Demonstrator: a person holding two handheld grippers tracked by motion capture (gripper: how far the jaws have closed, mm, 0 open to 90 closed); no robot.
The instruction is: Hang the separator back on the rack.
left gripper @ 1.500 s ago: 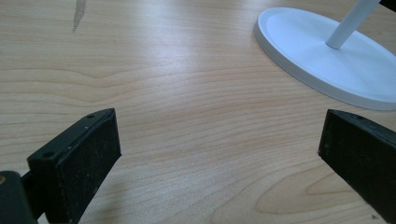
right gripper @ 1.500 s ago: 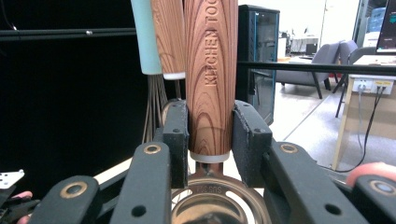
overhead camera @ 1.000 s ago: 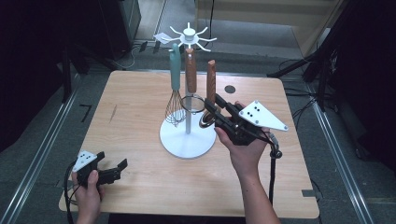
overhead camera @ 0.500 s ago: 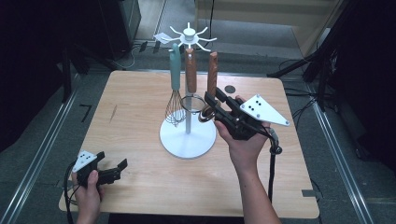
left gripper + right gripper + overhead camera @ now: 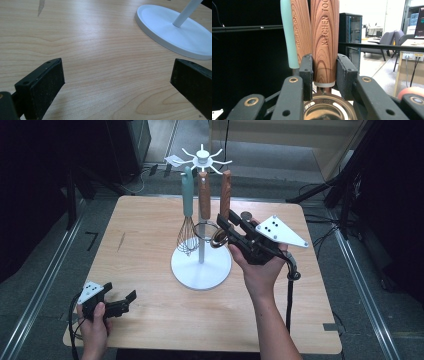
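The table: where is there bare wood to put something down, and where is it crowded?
The table is bare along its left side, from the far left corner down to the left tool, and across the near edge between the two arms. It is crowded at the middle: the white stand with its whisk, and the right tool clamped on a wooden-handled utensil.

Wood-handled utensil [image 5: 324, 42]: top cut off at 12 o'clock edge, bowl cut at 6. White stand base [image 5: 175, 32]: cut at 3 o'clock edge. Handle lettering unreadable from high view.
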